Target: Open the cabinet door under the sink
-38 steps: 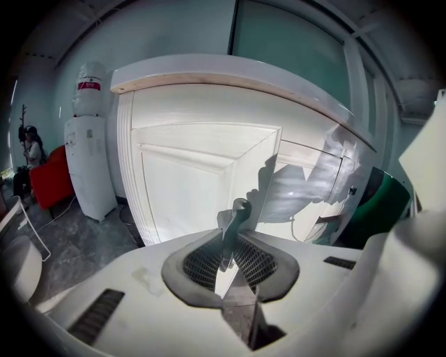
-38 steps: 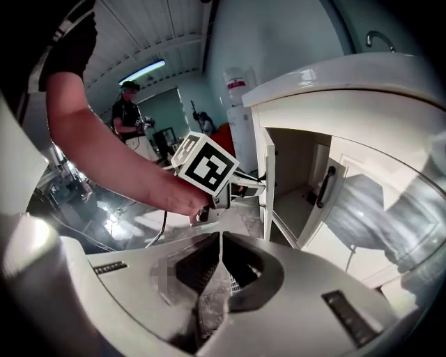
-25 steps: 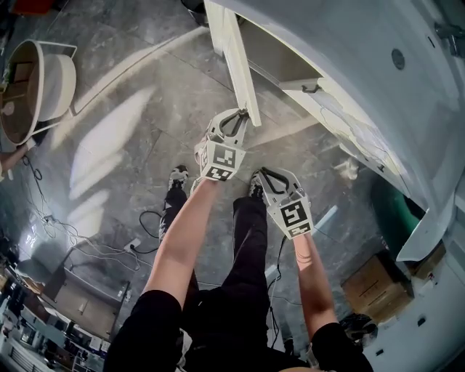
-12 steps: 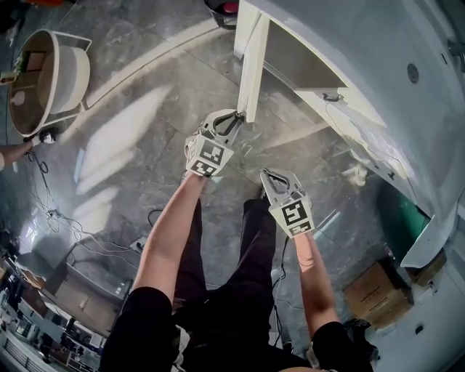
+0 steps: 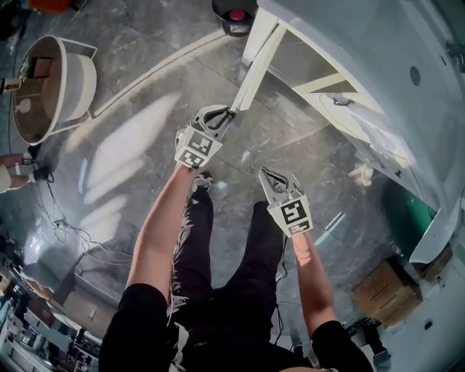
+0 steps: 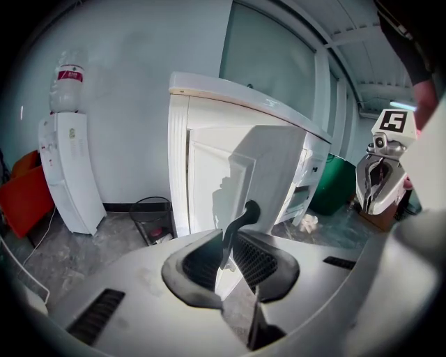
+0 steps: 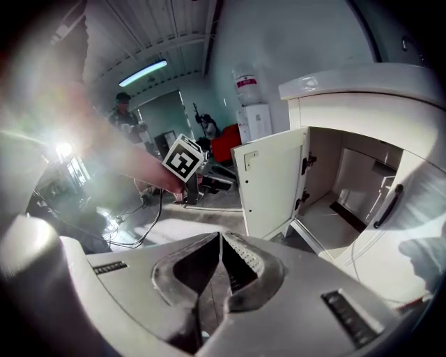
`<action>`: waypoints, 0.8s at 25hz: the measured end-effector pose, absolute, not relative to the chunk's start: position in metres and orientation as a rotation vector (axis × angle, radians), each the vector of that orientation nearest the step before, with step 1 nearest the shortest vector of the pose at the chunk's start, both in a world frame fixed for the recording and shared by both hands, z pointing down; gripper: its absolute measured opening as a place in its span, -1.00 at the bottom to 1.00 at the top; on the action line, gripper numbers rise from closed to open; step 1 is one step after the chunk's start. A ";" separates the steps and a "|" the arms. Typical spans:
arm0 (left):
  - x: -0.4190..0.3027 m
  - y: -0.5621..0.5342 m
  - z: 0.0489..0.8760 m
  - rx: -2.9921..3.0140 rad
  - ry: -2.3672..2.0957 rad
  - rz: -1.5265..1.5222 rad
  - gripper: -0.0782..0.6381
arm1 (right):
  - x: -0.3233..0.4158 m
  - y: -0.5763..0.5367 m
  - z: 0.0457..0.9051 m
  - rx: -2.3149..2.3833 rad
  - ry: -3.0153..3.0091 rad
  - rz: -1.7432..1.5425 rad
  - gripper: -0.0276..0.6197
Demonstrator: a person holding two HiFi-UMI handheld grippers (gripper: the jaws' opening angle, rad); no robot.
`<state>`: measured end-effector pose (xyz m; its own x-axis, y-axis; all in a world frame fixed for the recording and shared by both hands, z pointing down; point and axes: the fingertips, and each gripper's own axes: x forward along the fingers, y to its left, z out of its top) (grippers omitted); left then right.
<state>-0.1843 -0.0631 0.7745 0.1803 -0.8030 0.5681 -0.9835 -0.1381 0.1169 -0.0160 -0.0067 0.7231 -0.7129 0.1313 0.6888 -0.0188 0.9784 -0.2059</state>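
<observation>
The white cabinet door [image 5: 256, 64] under the sink stands swung out from the vanity [image 5: 378, 87]. My left gripper [image 5: 224, 115] is shut on the door's black handle [image 5: 232, 110] at its free edge. In the left gripper view the curved handle [image 6: 237, 222] runs up from between the closed jaws of the left gripper [image 6: 224, 255], with the door [image 6: 261, 171] behind it. My right gripper [image 5: 269, 176] hangs lower and to the right, shut on nothing. In the right gripper view the right gripper [image 7: 219, 252] faces the open door [image 7: 273, 178] and the bare cabinet inside [image 7: 345, 192].
A second door with a black handle [image 7: 388, 206] stays closed at the right. A small bin [image 5: 234, 14] stands beside the vanity, a water dispenser [image 6: 66, 160] by the wall. A round tub [image 5: 51, 83], floor cables [image 5: 65, 232], a green container [image 5: 407, 212] and a cardboard box [image 5: 385, 287] surround me.
The left gripper has pulled the handle leftward and the door has swung wider open. The right gripper has barely moved.
</observation>
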 end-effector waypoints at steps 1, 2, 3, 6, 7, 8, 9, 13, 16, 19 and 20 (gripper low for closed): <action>-0.189 -0.061 0.774 2.005 -1.663 0.524 -0.64 | -0.020 -0.002 0.724 -0.077 -2.351 0.254 -0.70; -0.195 -0.059 0.774 2.012 -1.652 0.531 -0.64 | -0.024 0.003 0.725 -0.074 -2.349 0.257 -0.70; -0.201 -0.058 0.775 2.020 -1.644 0.537 -0.64 | -0.029 0.006 0.725 -0.068 -2.349 0.263 -0.70; -0.223 -0.055 0.774 2.039 -1.636 0.565 -0.64 | -0.045 0.011 0.724 -0.034 -2.360 0.287 -0.70; -0.228 -0.053 0.773 2.038 -1.634 0.572 -0.64 | -0.048 0.013 0.723 -0.018 -2.363 0.295 -0.70; -0.233 -0.052 0.773 2.040 -1.628 0.579 -0.64 | -0.051 0.014 0.724 0.000 -2.366 0.301 -0.70; -0.236 -0.052 0.773 2.046 -1.618 0.588 -0.64 | -0.053 0.016 0.725 0.020 -2.368 0.308 -0.70; -0.239 -0.052 0.774 2.071 -1.565 0.619 -0.64 | -0.061 0.020 0.722 0.096 -2.380 0.345 -0.70; -0.241 -0.051 0.774 2.055 -1.560 0.639 -0.64 | -0.064 0.025 0.714 0.126 -2.382 0.347 -0.70; -0.242 -0.047 0.773 2.034 -1.555 0.677 -0.64 | -0.063 0.031 0.703 0.151 -2.379 0.355 -0.70; -0.242 -0.045 0.771 2.032 -1.552 0.688 -0.64 | -0.062 0.032 0.699 0.158 -2.377 0.356 -0.70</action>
<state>-0.2417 -0.0454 0.7713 0.2270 -0.7230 0.6525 -0.9691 -0.2344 0.0774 -0.0619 0.0323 0.6992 -0.7356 -0.0138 0.6773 -0.2115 0.9545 -0.2103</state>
